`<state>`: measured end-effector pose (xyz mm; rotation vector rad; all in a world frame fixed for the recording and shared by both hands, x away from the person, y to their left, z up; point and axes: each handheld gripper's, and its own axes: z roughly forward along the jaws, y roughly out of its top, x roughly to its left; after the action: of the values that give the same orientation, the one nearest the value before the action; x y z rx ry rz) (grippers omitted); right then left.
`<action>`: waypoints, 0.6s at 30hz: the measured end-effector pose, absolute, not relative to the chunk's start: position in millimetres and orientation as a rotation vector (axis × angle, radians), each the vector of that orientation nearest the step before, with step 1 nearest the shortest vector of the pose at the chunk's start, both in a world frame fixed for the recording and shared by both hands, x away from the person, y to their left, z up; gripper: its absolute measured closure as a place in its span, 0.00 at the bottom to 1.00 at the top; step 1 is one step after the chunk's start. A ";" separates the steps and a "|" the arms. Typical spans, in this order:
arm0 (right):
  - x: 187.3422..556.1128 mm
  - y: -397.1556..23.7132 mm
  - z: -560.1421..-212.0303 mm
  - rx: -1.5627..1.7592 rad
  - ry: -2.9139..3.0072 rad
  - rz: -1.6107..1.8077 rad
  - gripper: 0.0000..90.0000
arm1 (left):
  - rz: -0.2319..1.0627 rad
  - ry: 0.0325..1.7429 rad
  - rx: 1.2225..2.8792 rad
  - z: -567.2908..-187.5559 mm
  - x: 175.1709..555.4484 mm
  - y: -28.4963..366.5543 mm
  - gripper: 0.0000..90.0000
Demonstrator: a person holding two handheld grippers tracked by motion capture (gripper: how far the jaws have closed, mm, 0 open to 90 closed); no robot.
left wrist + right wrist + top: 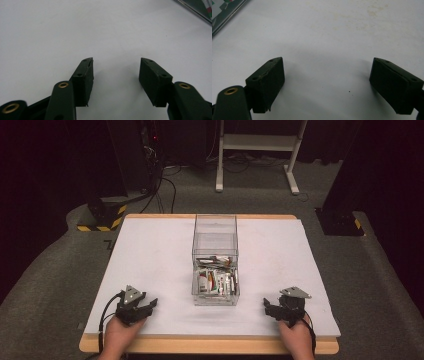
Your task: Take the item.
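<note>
Each bare hand carries a black two-jaw tool. The left claw and right claw have blocky rectangular pads with small screw holes and brass rivets at the arm pivots. A grey three-cornered plate tops each, and black cables trail back.

One clear box of packets, one white table, two hands, each holding one tool.

clear box holding packets, mid-table.

Packets, probably, in box mid-table
</note>
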<state>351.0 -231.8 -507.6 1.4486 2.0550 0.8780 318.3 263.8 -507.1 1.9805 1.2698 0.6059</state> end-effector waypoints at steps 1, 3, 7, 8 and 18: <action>350.8 -231.7 -507.6 1.448 2.054 0.878 0.14 | 0.610 1.273 1.983 -506.6 317.7 263.5 0.52; 350.8 -231.9 -507.8 1.442 2.055 0.877 0.14 | 0.614 1.273 1.990 -506.0 316.1 262.2 0.52; 350.7 -231.9 -507.7 1.443 2.056 0.876 0.14 | 0.608 1.259 1.986 -503.7 313.8 261.5 0.52; 350.7 -231.9 -507.8 1.442 2.054 0.877 0.14 | 0.605 1.259 1.979 -502.8 313.2 261.5 0.52; 350.7 -231.8 -507.8 1.446 2.053 0.878 0.14 | 0.600 1.230 1.965 -497.0 310.2 259.6 0.52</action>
<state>350.7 -231.8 -507.8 1.4456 2.0533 0.8785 310.2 259.6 -497.0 1.9645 1.2303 0.5995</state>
